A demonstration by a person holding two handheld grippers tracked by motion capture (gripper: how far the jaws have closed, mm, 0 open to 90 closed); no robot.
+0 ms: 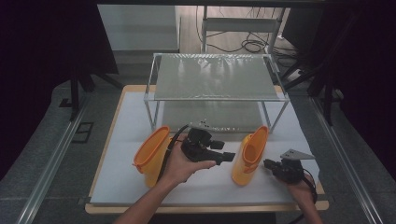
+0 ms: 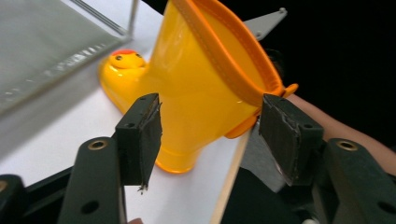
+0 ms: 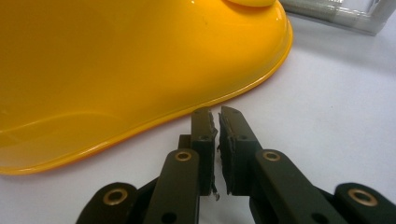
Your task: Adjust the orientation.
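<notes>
Two yellow boots stand apart near the worktop's (image 1: 140, 105) front edge, the right boot (image 1: 250, 154) between my left gripper (image 1: 223, 156), jaws spread and empty, and my right gripper (image 1: 271, 164), jaws together, grasping nothing, beside its sole.

Between the left boot (image 1: 152, 154) and the right boot (image 1: 250, 156) my left claw (image 1: 229, 157) has open white bench (image 1: 205, 184) to pass. Behind them the wire rack (image 1: 215, 77) blocks the way. My right claw (image 1: 266, 163) sits just beside the right boot's sole, bare bench to its right.
</notes>
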